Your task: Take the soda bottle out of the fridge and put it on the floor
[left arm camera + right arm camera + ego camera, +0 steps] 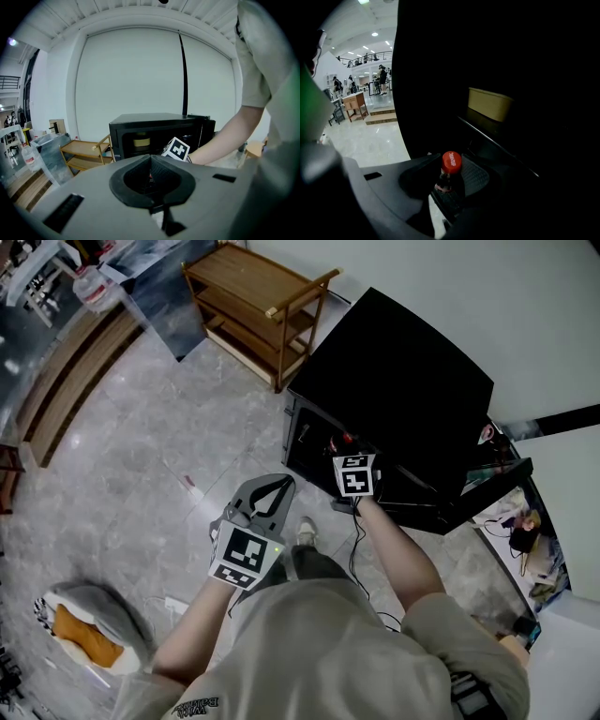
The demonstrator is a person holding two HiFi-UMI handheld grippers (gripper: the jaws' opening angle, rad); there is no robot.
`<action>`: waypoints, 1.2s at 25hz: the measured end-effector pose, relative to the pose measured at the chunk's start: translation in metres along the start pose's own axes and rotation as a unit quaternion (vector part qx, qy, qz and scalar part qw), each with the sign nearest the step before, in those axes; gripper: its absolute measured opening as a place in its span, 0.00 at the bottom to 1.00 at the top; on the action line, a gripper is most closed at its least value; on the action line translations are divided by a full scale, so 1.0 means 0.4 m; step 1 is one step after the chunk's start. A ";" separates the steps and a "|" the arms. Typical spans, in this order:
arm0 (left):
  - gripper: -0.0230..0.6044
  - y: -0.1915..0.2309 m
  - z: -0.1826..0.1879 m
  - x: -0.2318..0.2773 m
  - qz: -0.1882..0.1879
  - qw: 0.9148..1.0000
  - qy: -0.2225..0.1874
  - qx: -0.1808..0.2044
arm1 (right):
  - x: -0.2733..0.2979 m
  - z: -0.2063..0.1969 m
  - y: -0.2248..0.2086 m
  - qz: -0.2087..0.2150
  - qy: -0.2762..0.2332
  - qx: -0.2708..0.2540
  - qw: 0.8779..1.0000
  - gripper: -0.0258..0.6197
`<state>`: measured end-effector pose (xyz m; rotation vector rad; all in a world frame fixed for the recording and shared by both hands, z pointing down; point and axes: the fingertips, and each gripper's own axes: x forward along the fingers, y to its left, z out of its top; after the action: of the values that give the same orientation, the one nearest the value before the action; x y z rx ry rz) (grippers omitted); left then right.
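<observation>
Inside the open fridge, the right gripper (449, 159) has its two jaws set apart on either side of the neck of a dark plastic soda bottle with a red screw cap (442, 186). The ribbed pad on one side lies close against the neck and a sliver of gap shows on the other, so by the look of it the grip is not yet made. The bottle stands upright on the lower level of the squat black box fridge (394, 381), just inside its front opening. The neck seems the chosen hold because it is the narrowest part and clears the shelf above. A pale yellow round tub (490, 104) sits on that shelf, deeper in the fridge and above the bottle. The fridge's black door (487, 488) hangs wide open to one side, which leaves the person room to reach in at a downward slant.

The left gripper (274, 489) hangs well in front of the fridge over the grey marbled floor tiles (141, 446), its jaws closed tip to tip on nothing. It appears to be kept clear of the work. A low two-tier wooden trolley (258, 306) stands just beside the fridge, on the side away from the door. The open floor in front of the fridge looks the likely place for the bottle.
</observation>
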<state>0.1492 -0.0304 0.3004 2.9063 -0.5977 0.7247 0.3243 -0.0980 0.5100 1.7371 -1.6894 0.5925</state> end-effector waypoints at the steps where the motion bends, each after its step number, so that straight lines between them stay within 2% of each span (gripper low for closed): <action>1: 0.05 0.000 0.000 -0.004 0.001 1.000 0.000 0.000 | -0.008 0.000 0.005 0.001 -0.001 -0.001 1.000 0.21; 7: 0.05 0.004 0.002 -0.039 0.006 1.000 -0.005 0.007 | -0.081 0.030 0.047 0.015 -0.021 -0.001 1.000 0.21; 13: 0.05 0.012 0.014 -0.093 0.018 1.000 -0.015 0.011 | -0.179 0.078 0.106 0.033 -0.045 -0.029 0.998 0.21; 23: 0.05 0.080 0.000 -0.225 0.075 0.997 -0.026 0.005 | -0.289 0.206 0.256 0.097 -0.091 -0.087 0.987 0.21; 30: 0.05 0.126 -0.041 -0.343 0.126 0.991 -0.026 -0.023 | -0.326 0.281 0.400 0.148 -0.102 -0.129 0.975 0.21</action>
<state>0.0110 -0.0256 0.2503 2.8449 -0.9882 0.6520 0.1438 -0.0818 0.3606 1.4107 -2.0890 0.3099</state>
